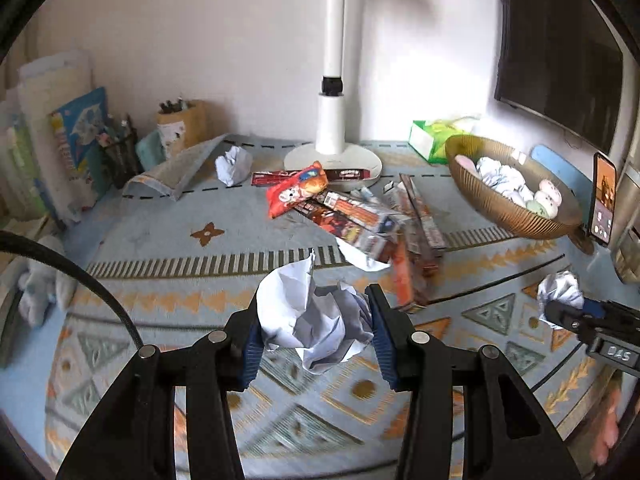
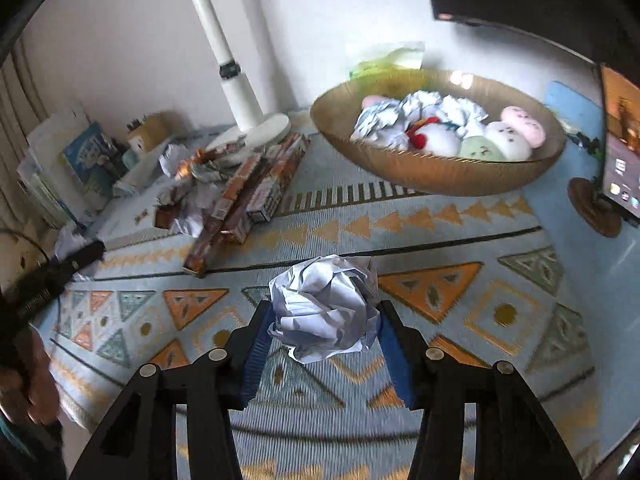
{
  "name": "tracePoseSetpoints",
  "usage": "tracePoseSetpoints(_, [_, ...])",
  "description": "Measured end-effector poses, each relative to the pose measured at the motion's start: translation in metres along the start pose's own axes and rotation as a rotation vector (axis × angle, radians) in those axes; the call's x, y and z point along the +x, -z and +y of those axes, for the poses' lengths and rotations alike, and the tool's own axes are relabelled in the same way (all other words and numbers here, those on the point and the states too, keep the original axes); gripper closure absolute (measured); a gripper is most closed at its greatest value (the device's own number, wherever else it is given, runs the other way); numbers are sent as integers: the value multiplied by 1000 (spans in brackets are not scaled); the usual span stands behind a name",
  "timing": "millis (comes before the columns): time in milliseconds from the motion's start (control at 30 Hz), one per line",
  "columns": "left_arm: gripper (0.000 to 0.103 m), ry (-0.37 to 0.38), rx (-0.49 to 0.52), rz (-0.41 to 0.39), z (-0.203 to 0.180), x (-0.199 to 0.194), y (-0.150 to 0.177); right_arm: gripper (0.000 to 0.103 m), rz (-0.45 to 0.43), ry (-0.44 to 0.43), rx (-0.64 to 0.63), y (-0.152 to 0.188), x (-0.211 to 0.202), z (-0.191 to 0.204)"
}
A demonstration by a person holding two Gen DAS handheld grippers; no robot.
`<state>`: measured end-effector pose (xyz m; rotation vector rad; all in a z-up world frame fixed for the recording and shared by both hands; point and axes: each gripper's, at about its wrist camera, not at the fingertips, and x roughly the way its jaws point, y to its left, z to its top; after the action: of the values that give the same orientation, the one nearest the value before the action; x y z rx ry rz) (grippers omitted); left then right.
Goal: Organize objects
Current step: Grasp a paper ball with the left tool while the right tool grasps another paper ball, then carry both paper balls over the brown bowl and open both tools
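Note:
My left gripper (image 1: 314,322) is shut on a crumpled white paper ball (image 1: 312,316) and holds it above the patterned tablecloth. My right gripper (image 2: 325,320) is shut on another crumpled paper ball (image 2: 326,312), also above the cloth; it shows in the left wrist view (image 1: 560,294) at the right. A brown ribbed basket (image 2: 436,172) at the back right holds several paper balls (image 2: 384,122) and plush toys (image 2: 508,140). One more paper ball (image 1: 233,166) lies near the lamp base.
A pile of long snack boxes (image 1: 360,220) and a red snack bag (image 1: 298,190) lies mid-table. A white lamp (image 1: 332,120) stands behind it. A green tissue box (image 1: 430,140), a phone on a stand (image 1: 603,198), books (image 1: 80,148) and pen holders (image 1: 120,156) line the edges.

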<state>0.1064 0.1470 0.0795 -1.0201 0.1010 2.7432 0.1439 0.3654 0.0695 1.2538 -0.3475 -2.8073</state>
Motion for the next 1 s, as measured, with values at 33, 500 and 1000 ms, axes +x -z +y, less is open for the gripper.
tracePoseSetpoints(33, [59,0,-5,-3,-6,-4,1,52,-12,-6,10,0,-6,-2])
tracePoseSetpoints(500, [59,339,-88,-9,-79,-29,-88,52,-307,52,73,-50,-116,-37])
tracePoseSetpoints(1000, [54,442,27,-17,-184,79,-172,52,-287,98,160,-169,-62,-108])
